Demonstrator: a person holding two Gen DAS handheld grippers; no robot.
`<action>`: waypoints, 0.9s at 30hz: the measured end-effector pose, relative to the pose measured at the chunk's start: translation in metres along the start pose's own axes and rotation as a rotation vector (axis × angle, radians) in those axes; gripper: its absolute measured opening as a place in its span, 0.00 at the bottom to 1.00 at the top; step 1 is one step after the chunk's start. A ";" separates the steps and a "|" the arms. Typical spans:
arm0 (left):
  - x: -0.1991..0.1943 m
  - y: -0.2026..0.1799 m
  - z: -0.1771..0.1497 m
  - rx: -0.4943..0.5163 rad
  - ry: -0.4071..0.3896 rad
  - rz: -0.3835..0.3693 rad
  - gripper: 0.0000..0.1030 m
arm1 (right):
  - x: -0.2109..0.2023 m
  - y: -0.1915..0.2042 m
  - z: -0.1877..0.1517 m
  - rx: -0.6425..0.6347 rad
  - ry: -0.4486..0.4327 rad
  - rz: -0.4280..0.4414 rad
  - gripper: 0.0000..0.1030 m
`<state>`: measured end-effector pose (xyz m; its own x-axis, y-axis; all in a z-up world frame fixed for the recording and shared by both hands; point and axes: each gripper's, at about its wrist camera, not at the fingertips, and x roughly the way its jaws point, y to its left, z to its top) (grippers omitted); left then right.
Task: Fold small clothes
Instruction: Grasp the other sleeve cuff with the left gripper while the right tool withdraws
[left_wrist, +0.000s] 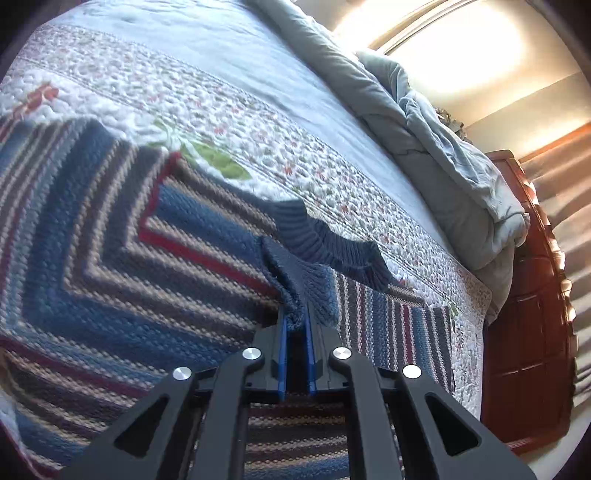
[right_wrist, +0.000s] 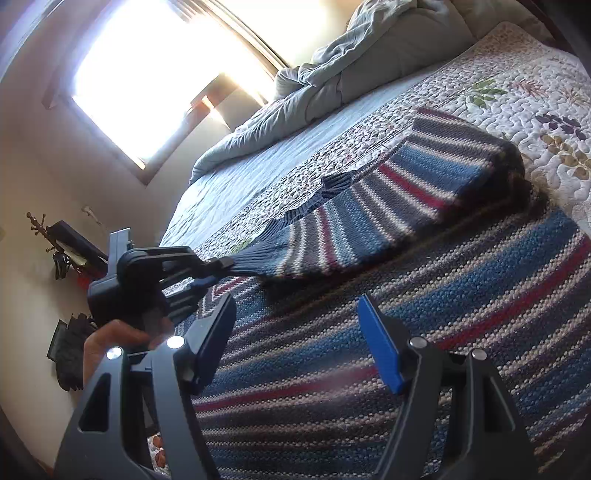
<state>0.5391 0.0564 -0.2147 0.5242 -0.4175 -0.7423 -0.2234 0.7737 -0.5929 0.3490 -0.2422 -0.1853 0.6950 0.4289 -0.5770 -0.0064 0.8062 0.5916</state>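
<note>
the striped sweater (right_wrist: 424, 295) lies flat on the quilt (left_wrist: 229, 110) of the bed, near its side edge. this looks like the sleeve-folding step. the left gripper (left_wrist: 295, 321) is pinched tight on the dark blue cuff (left_wrist: 295, 284), and the sleeve (right_wrist: 388, 195) lies across the sweater's body. the right gripper (right_wrist: 295, 339) hangs wide open over the sweater, holding nothing. next, the cuff should be laid flat and let go. a grey blanket (right_wrist: 332, 74) is bunched up far off, not in the way.

One striped sweater (left_wrist: 110, 236), two tongs (left_wrist: 295, 325).
</note>
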 end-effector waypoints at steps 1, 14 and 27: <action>-0.002 0.003 0.001 0.001 -0.004 0.007 0.07 | 0.000 0.000 0.000 -0.001 0.000 0.001 0.67; 0.004 0.062 0.003 -0.072 0.027 0.065 0.07 | 0.003 0.002 -0.001 -0.006 0.009 0.000 0.67; -0.022 0.025 -0.006 0.042 -0.039 0.018 0.52 | 0.005 0.000 0.001 -0.001 0.013 0.006 0.70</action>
<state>0.5170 0.0823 -0.2151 0.5519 -0.3849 -0.7397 -0.1988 0.8008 -0.5650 0.3527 -0.2408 -0.1878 0.6855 0.4391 -0.5808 -0.0116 0.8042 0.5943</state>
